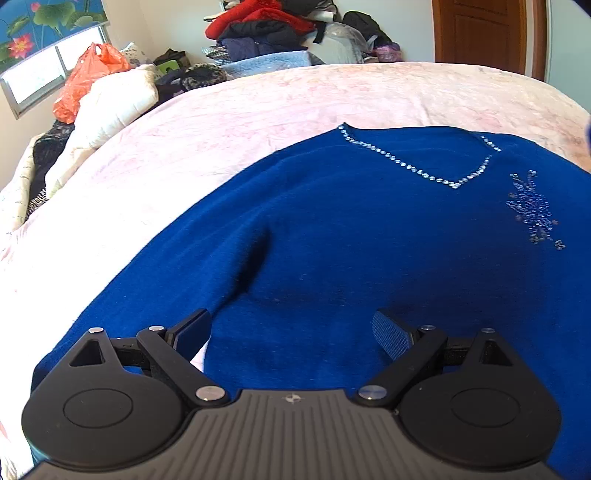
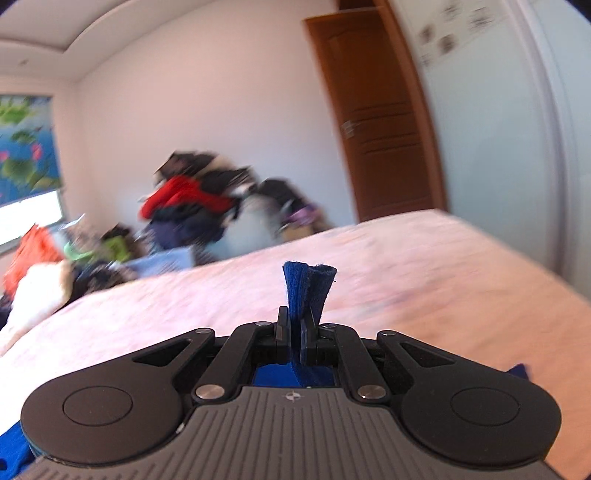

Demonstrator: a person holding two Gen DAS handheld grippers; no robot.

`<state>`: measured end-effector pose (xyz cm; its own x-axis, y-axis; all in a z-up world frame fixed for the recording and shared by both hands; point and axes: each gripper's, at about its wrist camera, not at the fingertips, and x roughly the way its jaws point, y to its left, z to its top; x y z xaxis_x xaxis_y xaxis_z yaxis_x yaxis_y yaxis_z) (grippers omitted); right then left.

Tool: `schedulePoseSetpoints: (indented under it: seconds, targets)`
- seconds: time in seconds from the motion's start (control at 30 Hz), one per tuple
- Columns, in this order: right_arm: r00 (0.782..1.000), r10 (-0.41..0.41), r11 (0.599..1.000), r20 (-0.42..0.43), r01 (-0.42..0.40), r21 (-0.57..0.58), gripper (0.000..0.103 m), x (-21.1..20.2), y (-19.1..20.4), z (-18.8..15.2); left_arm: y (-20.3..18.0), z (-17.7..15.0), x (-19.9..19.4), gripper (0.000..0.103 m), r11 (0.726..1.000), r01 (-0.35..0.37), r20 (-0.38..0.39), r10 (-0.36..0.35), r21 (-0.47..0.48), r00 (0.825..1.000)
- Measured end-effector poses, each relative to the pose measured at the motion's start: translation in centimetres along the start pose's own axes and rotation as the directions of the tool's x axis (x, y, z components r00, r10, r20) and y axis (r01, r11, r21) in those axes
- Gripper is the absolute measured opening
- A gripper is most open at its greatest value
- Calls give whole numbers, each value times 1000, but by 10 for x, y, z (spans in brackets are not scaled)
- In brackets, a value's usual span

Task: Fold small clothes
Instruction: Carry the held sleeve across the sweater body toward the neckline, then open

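A blue sweater (image 1: 351, 236) with a rhinestone V-neck and a beaded motif lies spread on the pink bed cover (image 1: 258, 110). My left gripper (image 1: 291, 328) is open just above the sweater's lower part, its fingers apart over the fabric. My right gripper (image 2: 295, 325) is shut on a folded edge of the blue sweater (image 2: 308, 288), which sticks up between the fingers above the bed (image 2: 406, 266). That view is blurred.
A heap of red and dark clothes (image 1: 266, 26) stands beyond the bed's far edge. An orange plastic bag (image 1: 88, 77) and a white quilt (image 1: 110, 110) lie at the left. A brown door (image 1: 480, 33) is at the far right.
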<state>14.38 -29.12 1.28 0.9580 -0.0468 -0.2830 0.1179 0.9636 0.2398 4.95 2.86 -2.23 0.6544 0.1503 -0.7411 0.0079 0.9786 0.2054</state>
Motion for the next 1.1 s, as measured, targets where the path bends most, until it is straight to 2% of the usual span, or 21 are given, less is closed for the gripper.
schedulePoseSetpoints:
  seconds: [0.17, 0.53, 1.0, 1.07, 1.1]
  targets:
    - [996, 72, 995, -62, -76, -58, 10, 9, 62, -37, 12, 0, 2, 95, 1000, -3, -6, 3, -19, 1000]
    - [961, 200, 956, -190, -234, -176, 10, 45, 165, -55, 34, -7, 6, 95, 999, -8, -22, 7, -53, 1000]
    - [911, 283, 899, -299, -361, -247, 10, 48, 243, -88, 47, -14, 11, 95, 997, -21, -51, 17, -73, 999]
    - [891, 280, 890, -358, -381, -251, 15, 52, 251, -97, 49, -15, 12, 95, 997, -21, -55, 16, -80, 998]
    - [881, 278, 889, -383, -387, -246, 22, 54, 253, -101, 50, -15, 12, 95, 996, -20, -58, 15, -83, 998]
